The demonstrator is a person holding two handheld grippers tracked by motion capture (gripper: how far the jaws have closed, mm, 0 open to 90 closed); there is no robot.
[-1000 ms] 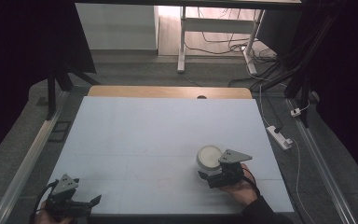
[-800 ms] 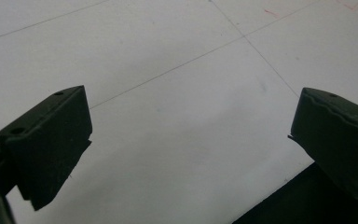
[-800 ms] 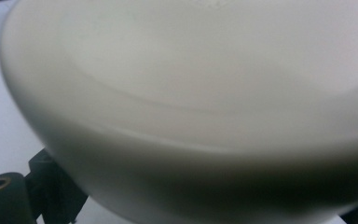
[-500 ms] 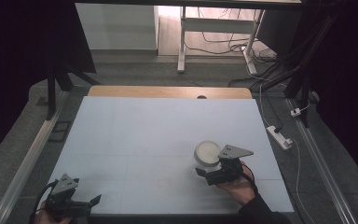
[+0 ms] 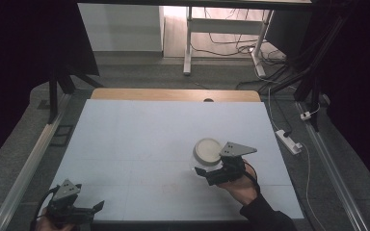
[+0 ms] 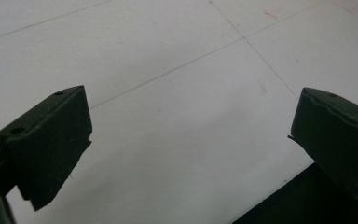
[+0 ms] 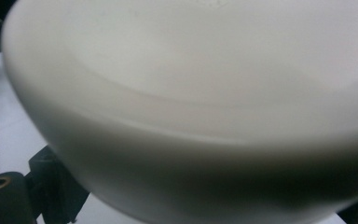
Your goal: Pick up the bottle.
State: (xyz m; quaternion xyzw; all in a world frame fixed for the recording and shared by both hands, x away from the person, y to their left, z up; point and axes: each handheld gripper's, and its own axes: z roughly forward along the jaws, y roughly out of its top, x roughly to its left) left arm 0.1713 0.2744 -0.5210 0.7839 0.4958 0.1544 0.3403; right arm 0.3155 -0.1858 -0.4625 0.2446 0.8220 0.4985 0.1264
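- White bowl [image 5: 208, 150] sits on the desk [image 5: 139, 134], right of centre toward the near side; up close in the right gripper view it's a big blur [image 7: 191, 107].
- Right gripper [image 5: 211, 174] is right against the bowl's near side, hand [image 5: 238, 185] behind it. Can't tell whether its fingers are clamped on the bowl.
- Left gripper [image 5: 84, 211] sits at the desk's near-left corner, well apart from the bowl, fingers [image 6: 46, 144] spread wide over bare desk.

High view is dim, surroundings nearly black; the pale table [image 5: 139, 139] is evenly lit, brighter daylight on the floor beyond. My right tool view: bowl [image 7: 191, 107] too close, fully blurred. Left tool view soft, dark lower-right corner.
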